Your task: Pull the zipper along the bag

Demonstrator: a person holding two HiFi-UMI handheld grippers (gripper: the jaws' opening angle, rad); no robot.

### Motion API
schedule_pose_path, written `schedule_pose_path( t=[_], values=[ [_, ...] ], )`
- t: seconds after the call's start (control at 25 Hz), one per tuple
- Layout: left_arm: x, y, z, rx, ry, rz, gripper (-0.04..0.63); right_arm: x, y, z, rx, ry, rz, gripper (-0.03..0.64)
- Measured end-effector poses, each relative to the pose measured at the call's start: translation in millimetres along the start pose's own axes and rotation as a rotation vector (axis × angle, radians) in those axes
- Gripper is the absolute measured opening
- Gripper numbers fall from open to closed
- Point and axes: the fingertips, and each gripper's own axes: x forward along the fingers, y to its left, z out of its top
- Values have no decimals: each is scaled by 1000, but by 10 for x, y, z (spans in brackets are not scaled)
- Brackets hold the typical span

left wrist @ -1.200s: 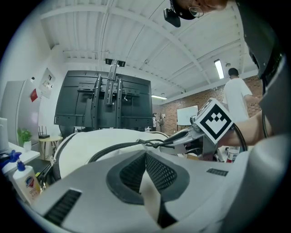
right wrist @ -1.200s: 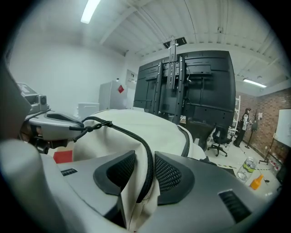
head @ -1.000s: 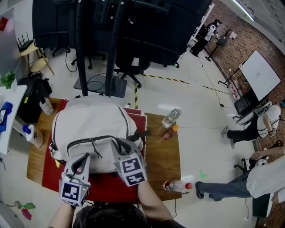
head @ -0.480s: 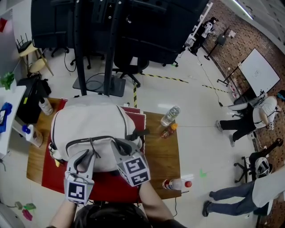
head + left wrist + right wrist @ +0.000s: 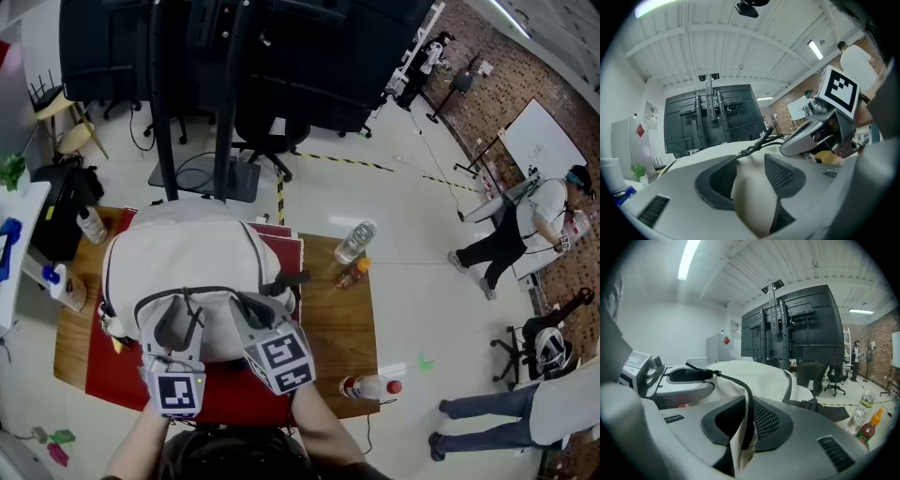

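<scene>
While lying on table [image 5: 342, 323], bag [image 5: 187, 253]: white, dark zipper [image 5: 743, 385]
Left gripper [image 5: 749, 176]: jaws just opened wide, released
Right gripper [image 5: 746, 420]: clenched on bag fabric by zipper

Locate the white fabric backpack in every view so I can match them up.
Head view: the white fabric backpack sits left of centre, just below the middle.
Left gripper view: the backpack fills the low centre as cream fabric.
Right gripper view: the backpack is at centre, with its dark zipper running over it.
Shared landmark: the large black screen rack stands behind the backpack in all three.
</scene>
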Motion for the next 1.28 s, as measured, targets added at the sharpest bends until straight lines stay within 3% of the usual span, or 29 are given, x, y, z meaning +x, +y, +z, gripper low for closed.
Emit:
schedule_pose_path(
  t=[0.12,0.36,0.56,0.6,0.92,1.28],
  values=[
    [-60,2,113,34,-57,19,225,-3,-9,-9,-1,-1,3,75],
    [58,77,83,2,-26,23,225,8,-20,-12,0,0,2,75],
    [40,167,98,-30,-52,35,56,13,-16,-23,0,2,0,75],
    [33,168,98,-40,-55,24,47,10,-14,-22,0,2,0,75],
    [-59,210,177,-149,-62,-68,27,13,-4,-12,-4,-10,-9,75],
    [-154,357,152,-166,-58,-77,25,12,18,12,-25,-25,-33,75]
  ],
)
